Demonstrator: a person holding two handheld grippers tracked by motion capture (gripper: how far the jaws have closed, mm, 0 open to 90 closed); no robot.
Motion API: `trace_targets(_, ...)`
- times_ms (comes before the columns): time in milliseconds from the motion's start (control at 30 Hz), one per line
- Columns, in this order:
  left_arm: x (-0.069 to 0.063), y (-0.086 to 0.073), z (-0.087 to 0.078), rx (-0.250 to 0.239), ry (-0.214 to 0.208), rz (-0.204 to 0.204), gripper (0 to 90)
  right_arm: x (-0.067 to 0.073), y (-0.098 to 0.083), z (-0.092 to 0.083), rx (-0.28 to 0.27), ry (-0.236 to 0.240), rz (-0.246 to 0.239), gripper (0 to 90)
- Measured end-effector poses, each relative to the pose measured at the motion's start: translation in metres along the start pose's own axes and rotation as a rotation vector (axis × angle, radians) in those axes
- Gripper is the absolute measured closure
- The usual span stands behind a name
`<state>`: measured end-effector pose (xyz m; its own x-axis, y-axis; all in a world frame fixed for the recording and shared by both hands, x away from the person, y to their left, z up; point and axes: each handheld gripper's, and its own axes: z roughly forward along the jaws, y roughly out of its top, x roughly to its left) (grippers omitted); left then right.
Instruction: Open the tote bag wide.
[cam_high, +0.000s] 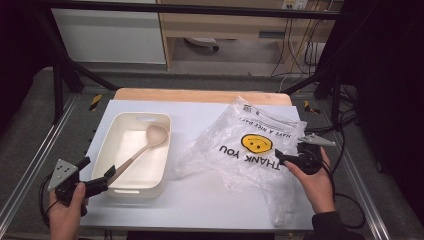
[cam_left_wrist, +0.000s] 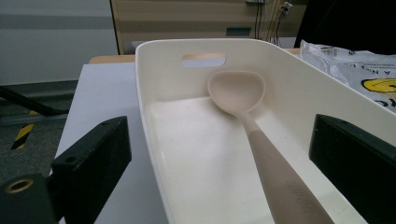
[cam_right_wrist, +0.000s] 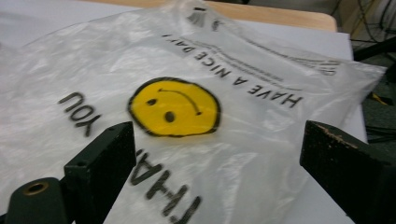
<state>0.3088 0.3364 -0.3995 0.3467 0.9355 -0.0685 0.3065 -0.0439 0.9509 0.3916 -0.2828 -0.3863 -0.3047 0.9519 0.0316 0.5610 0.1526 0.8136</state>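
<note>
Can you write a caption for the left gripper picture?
Open left gripper straddling the tub wall, spoon lying inside.

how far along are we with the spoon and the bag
Done: nothing visibly packed; the spoon lies in the white bin, bowl at the far end, handle over the near rim. In hand: the left gripper stands open around the handle's end, not pressing it. The right gripper is open at the plastic bag, holding nothing. Left, probably: grip the spoon and bag it.

A white mat (cam_high: 200, 200) covers the wooden tabletop (cam_high: 200, 95); cables (cam_high: 295, 45) hang beyond; grey floor (cam_high: 30, 130) around.
</note>
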Motion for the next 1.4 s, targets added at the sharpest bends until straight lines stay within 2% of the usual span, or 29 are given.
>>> trace_targets(33,0.000,0.000,0.000,0.000,0.000,0.000,5.8,0.000,0.000,0.000,0.000,0.000,0.000,11.0)
trace_targets(67,0.000,0.000,0.000,0.000,0.001,0.002,5.8,0.012,-0.002,-0.001,0.014,0.024,-0.022,10.1)
trace_targets(100,0.000,0.000,0.000,0.000,0.001,0.004,5.8,0.017,-0.003,-0.001,0.024,0.040,-0.036,9.8)
trace_targets(133,0.000,0.000,0.000,0.000,0.000,0.004,5.8,0.017,-0.003,-0.001,0.024,0.040,-0.036,9.8)
trace_targets(267,0.000,0.000,0.000,0.001,0.000,0.004,5.8,0.038,-0.013,0.003,0.081,0.100,-0.089,8.8)
trace_targets(333,0.000,0.000,0.000,0.000,-0.001,0.002,5.8,0.046,-0.018,0.003,0.090,0.124,-0.093,9.2)
trace_targets(500,0.000,0.001,0.000,0.003,-0.003,0.009,5.8,0.058,-0.029,0.003,0.132,0.149,-0.131,9.4)
trace_targets(533,-0.001,0.001,0.000,0.000,-0.003,0.006,5.8,0.062,-0.035,0.003,0.154,0.156,-0.152,10.1)
trace_targets(667,0.000,0.001,-0.001,0.001,-0.002,0.007,5.8,0.067,-0.044,0.003,0.179,0.168,-0.164,10.1)
trace_targets(700,0.000,0.001,-0.001,-0.002,-0.002,0.006,5.8,0.069,-0.051,0.002,0.193,0.164,-0.186,10.1)
trace_targets(967,-0.001,0.001,-0.001,0.001,-0.002,0.007,5.8,0.066,-0.066,-0.001,0.234,0.164,-0.185,12.1)
trace_targets(1067,-0.001,0.001,-0.001,-0.003,-0.001,0.005,5.8,0.066,-0.070,0.002,0.263,0.168,-0.190,15.5)
trace_targets(1100,-0.001,0.001,-0.001,0.000,-0.002,0.008,5.8,0.066,-0.071,0.005,0.277,0.162,-0.204,20.3)
trace_targets(1167,-0.001,0.001,-0.001,-0.001,-0.002,0.008,5.8,0.067,-0.072,0.007,0.296,0.156,-0.214,24.0)
trace_targets(1367,-0.001,0.001,-0.001,-0.003,-0.002,0.010,5.8,0.068,-0.069,0.008,0.276,0.194,-0.230,51.4)
trace_targets(1400,-0.001,0.001,-0.001,-0.003,-0.002,0.010,5.8,0.068,-0.069,0.008,0.276,0.194,-0.230,51.4)
